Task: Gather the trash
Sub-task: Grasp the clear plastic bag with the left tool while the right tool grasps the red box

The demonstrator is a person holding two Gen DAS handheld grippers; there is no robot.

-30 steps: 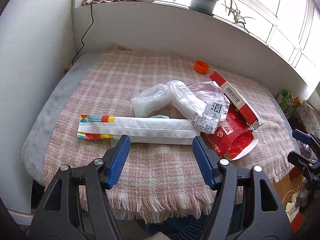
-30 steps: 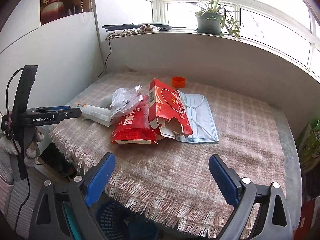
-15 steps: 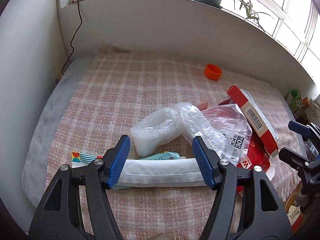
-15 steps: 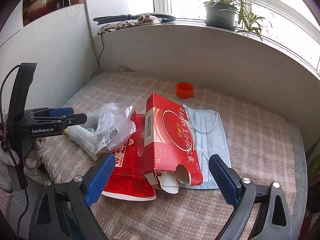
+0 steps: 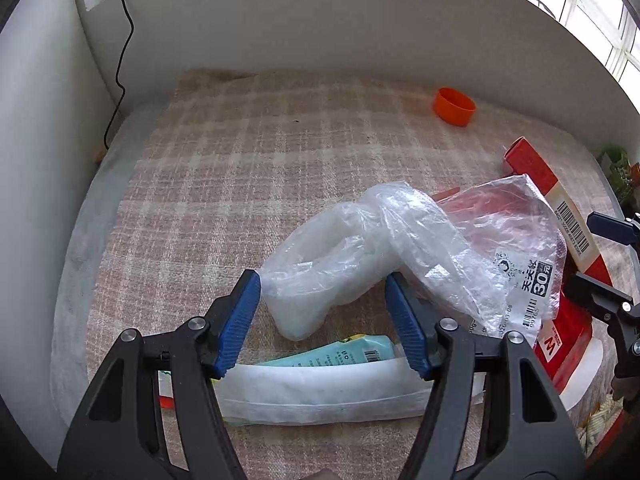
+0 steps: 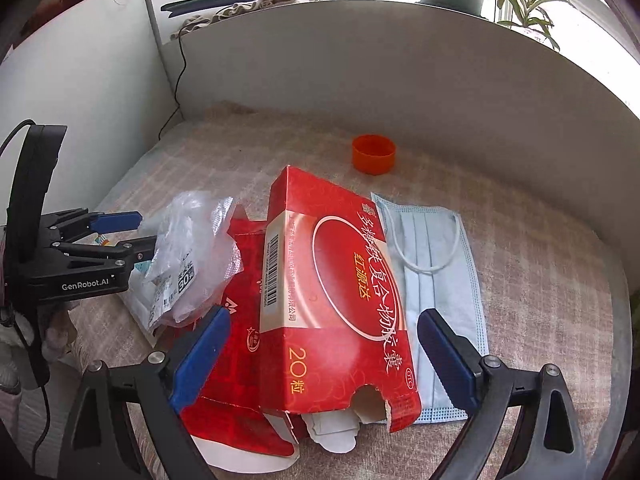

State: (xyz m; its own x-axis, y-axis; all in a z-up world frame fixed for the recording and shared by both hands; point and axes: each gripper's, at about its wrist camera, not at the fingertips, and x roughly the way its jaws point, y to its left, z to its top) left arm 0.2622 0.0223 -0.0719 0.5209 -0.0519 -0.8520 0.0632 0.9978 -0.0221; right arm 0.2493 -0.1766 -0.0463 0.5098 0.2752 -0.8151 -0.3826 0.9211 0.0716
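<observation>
So we've got both tongs over the trash pile on the bench, which is covered with a pink plaid cloth [image 5: 248, 168].

Our left tongs [image 5: 323, 312] are spread wide, with the crumpled clear plastic bag [image 5: 360, 248] sitting right between the blue pads [image 5: 236, 322]. The left pad looks like it's at the bag's edge, but nothing is pinched. Just below the bag lie a teal packet [image 5: 340, 354] and a long white wrapper [image 5: 320, 396], both partly hidden behind the tongs.

Our right tongs [image 6: 322, 354] are wide too, straddling the torn red medicine box [image 6: 340, 304]; the pads stand on either side of it and don't press on it. The box lies on top of a flattened red carton [image 6: 236, 360] on its left and overlaps a light blue face mask [image 6: 436, 264] on its right. An orange bottle cap [image 6: 374, 154] sits further back, well apart from the pile, near the white wall.

From the right view the left tongs poke in from the side at the plastic bag.
</observation>
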